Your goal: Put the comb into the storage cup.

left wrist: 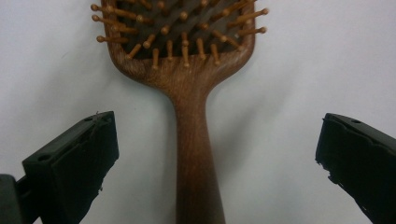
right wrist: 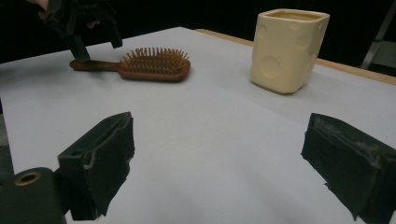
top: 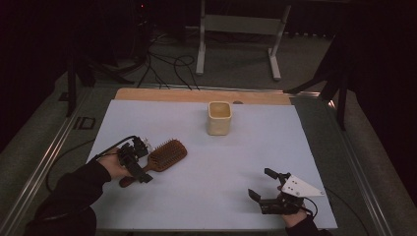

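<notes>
A brown wooden hairbrush (top: 167, 153) lies bristles up on the white sheet at the left, its handle pointing toward the person. My left gripper (top: 143, 161) stands open over that handle. In the left gripper view the handle of the hairbrush (left wrist: 194, 154) runs up between the two black jaws of the left gripper (left wrist: 215, 126), with a gap on each side. My right gripper (top: 260, 183) is open near the front right, nothing between its jaws (right wrist: 217, 135). From there I see the hairbrush (right wrist: 154, 65) and the left gripper (right wrist: 95, 44) farther off.
A cream square cup (top: 219, 118) stands upright toward the back middle of the white sheet (top: 221, 196); in the right gripper view the cup (right wrist: 287, 49) is at the upper right. A wooden table edge (top: 196, 95) runs behind it. Cables and a metal stand lie beyond.
</notes>
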Tool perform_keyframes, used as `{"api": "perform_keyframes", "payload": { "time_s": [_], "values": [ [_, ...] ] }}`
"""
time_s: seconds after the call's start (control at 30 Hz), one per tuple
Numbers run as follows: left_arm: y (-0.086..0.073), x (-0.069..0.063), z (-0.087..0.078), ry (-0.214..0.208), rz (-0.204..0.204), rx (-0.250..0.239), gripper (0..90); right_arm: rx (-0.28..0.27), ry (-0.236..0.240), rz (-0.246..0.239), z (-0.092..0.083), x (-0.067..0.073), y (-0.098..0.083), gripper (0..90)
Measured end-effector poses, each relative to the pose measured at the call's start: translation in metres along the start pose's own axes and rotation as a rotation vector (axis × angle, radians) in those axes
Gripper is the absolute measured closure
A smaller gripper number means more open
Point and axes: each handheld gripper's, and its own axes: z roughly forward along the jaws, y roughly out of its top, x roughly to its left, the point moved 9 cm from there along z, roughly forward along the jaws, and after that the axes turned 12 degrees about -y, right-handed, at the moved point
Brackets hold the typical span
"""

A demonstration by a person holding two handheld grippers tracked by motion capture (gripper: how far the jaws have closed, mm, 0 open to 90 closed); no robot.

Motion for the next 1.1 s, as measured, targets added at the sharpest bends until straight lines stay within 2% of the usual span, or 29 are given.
{"api": "perform_keyframes", "payload": {
  "time_s": [0.23,0.37,0.53,0.63,0.8,0.9,1.07,1.1],
  "values": [
    [0.001,0.008,0.004,0.031,-0.008,0.019,6.0,0.0,0.001,0.0,0.0,0.0,0.0,8.9],
    [0.0,0.011,0.007,0.044,0.01,0.037,8.8,-0.001,0.003,0.001,0.0,0.0,0.0,8.9],
    [0.0,0.011,0.008,0.044,0.033,0.052,20.6,-0.001,0.002,0.0,0.0,0.0,0.0,8.9],
    [-0.001,0.011,0.01,0.042,0.034,0.069,28.3,0.0,0.002,0.002,0.0,0.0,0.0,8.9],
    [0.0,0.014,0.01,0.054,0.038,0.066,37.4,0.001,0.003,0.002,0.0,0.0,0.0,9.0],
    [0.002,0.014,0.011,0.053,0.039,0.066,42.1,0.0,0.003,0.0,0.0,0.0,0.0,8.9],
    [0.003,0.016,0.01,0.065,0.027,0.07,42.8,0.0,0.003,0.002,0.0,0.0,0.0,9.0],
    [0.003,0.015,0.011,0.056,0.028,0.075,43.6,0.0,0.003,0.002,0.0,0.0,0.0,9.0]
  ]
}}
